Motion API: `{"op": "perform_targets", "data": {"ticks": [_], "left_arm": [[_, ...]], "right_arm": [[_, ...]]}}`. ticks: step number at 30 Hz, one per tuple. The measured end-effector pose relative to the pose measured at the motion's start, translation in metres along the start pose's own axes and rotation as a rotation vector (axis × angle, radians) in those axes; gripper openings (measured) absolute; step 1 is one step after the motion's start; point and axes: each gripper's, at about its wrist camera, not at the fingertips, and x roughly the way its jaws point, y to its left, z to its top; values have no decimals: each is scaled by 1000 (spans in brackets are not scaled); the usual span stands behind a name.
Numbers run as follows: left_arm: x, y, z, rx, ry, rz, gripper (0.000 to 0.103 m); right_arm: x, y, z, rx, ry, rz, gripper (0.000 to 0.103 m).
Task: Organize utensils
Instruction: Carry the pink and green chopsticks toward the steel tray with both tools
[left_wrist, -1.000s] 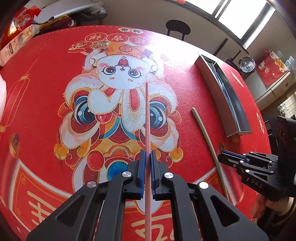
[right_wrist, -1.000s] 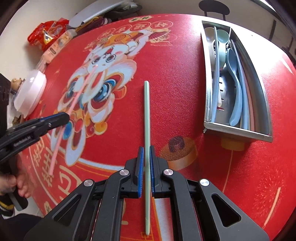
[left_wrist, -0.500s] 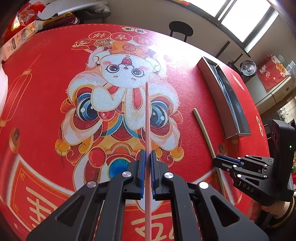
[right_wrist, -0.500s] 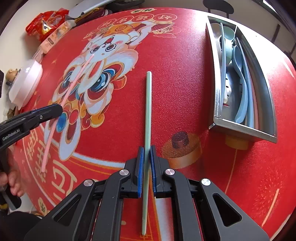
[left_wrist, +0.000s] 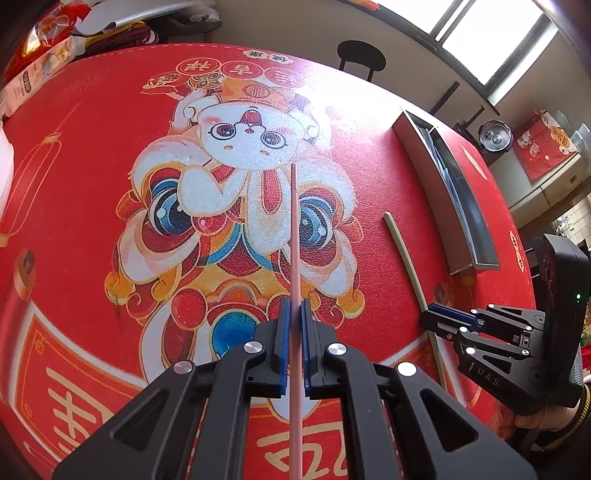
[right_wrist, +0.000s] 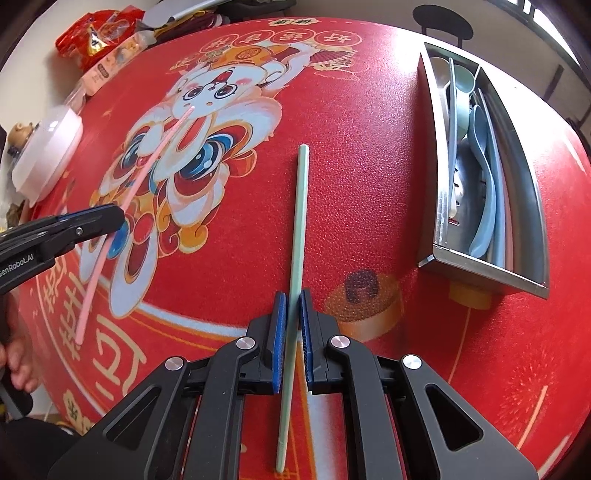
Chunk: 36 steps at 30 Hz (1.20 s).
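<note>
Left wrist view: the left gripper clamps a pink chopstick at frame centre; the right gripper grasps a green chopstick left of the metal tray.

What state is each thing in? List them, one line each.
Left gripper: shut on pink chopstick.
Right gripper: shut on green chopstick.
Metal tray: on the red mat, holding spoons.
</note>
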Motion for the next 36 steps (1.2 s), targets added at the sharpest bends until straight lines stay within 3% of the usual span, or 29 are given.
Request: {"op": "perform_targets", "data": {"ticks": [20, 36], "left_arm": [[-4, 1, -2, -15, -10, -6, 6], [-10, -1, -2, -17, -15, -21, 6]], "right_arm": [[8, 13, 18, -58, 80, -51, 8], [-17, 0, 9, 24, -4, 59, 6]]}}
